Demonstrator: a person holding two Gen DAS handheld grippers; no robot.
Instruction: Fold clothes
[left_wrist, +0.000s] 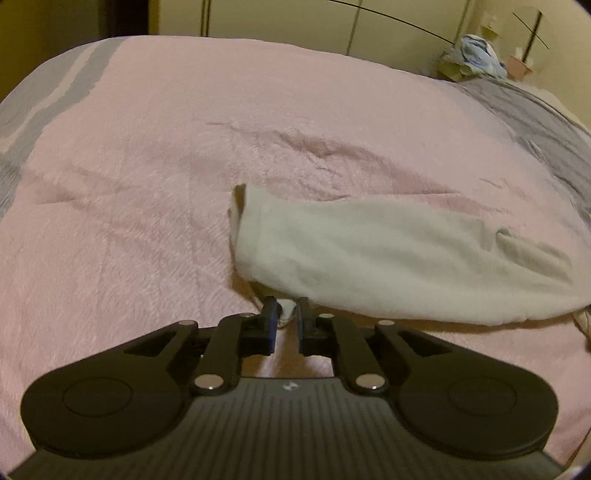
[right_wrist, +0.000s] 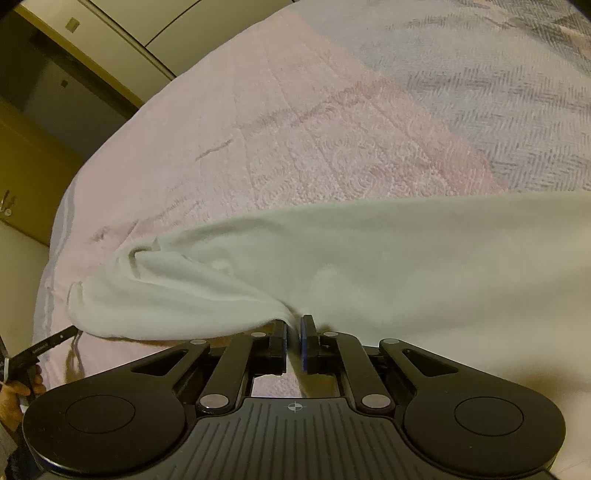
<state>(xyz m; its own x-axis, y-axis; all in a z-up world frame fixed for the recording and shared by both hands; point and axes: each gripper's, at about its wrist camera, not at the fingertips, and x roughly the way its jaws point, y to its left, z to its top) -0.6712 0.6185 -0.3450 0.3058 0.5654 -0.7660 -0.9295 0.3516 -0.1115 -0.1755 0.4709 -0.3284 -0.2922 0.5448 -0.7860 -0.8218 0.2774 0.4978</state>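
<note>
You've got a white fleecy garment (left_wrist: 388, 258) lying across the near right part of the bed, on the pink blanket (left_wrist: 147, 184), and it looks partly doubled over already, with a hemmed end pointing left and a bit of its underside peeking out.

Your left gripper (left_wrist: 286, 317) has its jaws narrowed right down on a small bunch of the white cloth at the near edge, so that's a pinch on the garment. Your right gripper (right_wrist: 293, 328) is also nearly closed, with the cloth's near edge gathered to a point right at the fingertips; it looks pinched too, though the contact is tight to read.

My guess is you're mid-fold, both near edge points in hand. Can't tell if you're about to carry that edge over or just laid it down.

Either way, keep both pinches level and the edge taut between them, since soft fleece sags and bunches easily.
</note>
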